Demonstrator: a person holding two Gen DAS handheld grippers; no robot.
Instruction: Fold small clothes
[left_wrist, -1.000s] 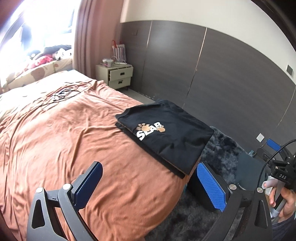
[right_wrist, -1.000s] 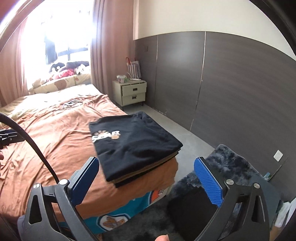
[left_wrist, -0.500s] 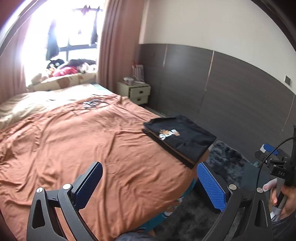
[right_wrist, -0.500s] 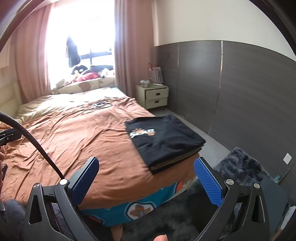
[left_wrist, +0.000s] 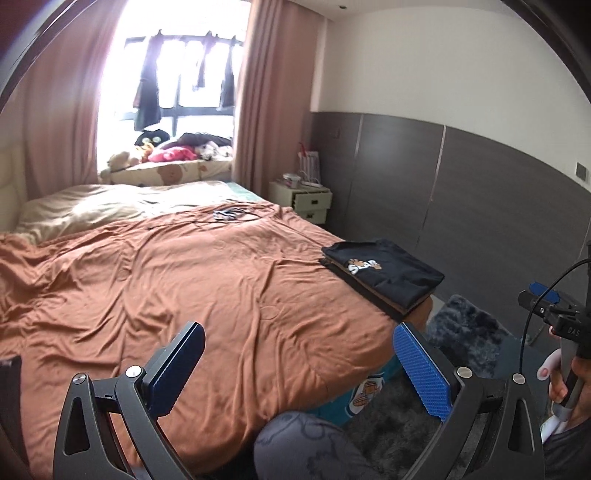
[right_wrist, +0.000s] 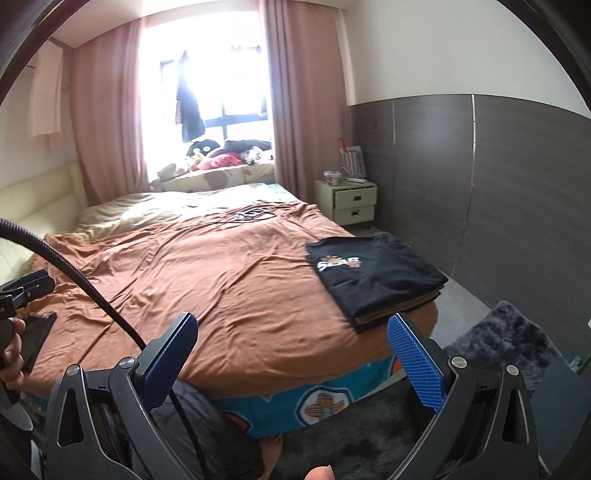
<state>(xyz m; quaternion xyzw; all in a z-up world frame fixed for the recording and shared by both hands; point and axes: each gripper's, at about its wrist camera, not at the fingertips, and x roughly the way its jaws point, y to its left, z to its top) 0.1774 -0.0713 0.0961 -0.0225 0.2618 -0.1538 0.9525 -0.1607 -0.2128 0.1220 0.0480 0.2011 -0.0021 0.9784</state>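
Setting: a bedroom in a home.
Bed (right_wrist: 229, 280): wide, covered with a rumpled rust-brown sheet, a cream padded headboard (right_wrist: 37, 199) at its left end.
Window (left_wrist: 177, 74): bright, flanked by dusty-pink curtains (left_wrist: 273, 96), dark garments hanging against the glass.
Window ledge: a cushioned seat carrying soft toys (left_wrist: 162, 151).
Nightstand (right_wrist: 351, 201): pale, two drawers, small items on top, standing beside the bed in the corner.
Wall (right_wrist: 517, 177): dark panelling below, plain white above.
Floor: a dark shaggy rug (right_wrist: 506, 336) beside the bed.
Laundry: a stack of folded clothes (right_wrist: 373, 275) at the bed's corner.
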